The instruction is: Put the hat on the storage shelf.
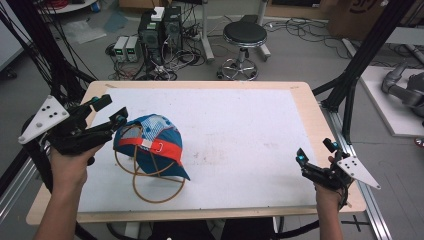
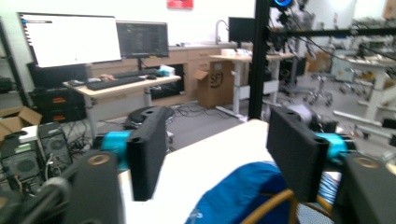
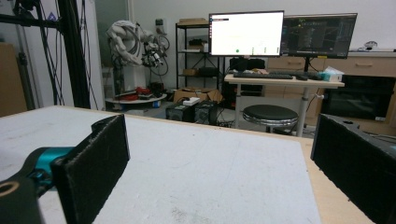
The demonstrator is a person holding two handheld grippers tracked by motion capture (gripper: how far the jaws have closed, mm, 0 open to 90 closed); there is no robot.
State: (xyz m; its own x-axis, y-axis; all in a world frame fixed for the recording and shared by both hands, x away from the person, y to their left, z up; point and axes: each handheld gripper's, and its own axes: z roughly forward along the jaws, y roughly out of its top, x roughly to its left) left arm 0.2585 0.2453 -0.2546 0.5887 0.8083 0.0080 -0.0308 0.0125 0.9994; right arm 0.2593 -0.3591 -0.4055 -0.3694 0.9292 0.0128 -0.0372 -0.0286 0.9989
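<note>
Cap (image 1: 150, 145) sits at nine o'clock on the white table (image 1: 240, 130), a tan cord (image 1: 150, 187) looping off its brim. My left gripper (image 1: 111, 111) spreads wide beside it, maybe touching. My right gripper (image 1: 315, 154) waits wide at four o'clock.

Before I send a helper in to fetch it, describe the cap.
On the white-topped table, look toward its left side, beside the left gripper. The cap is blue with an orange strap, resting on a tan cord loop.
</note>
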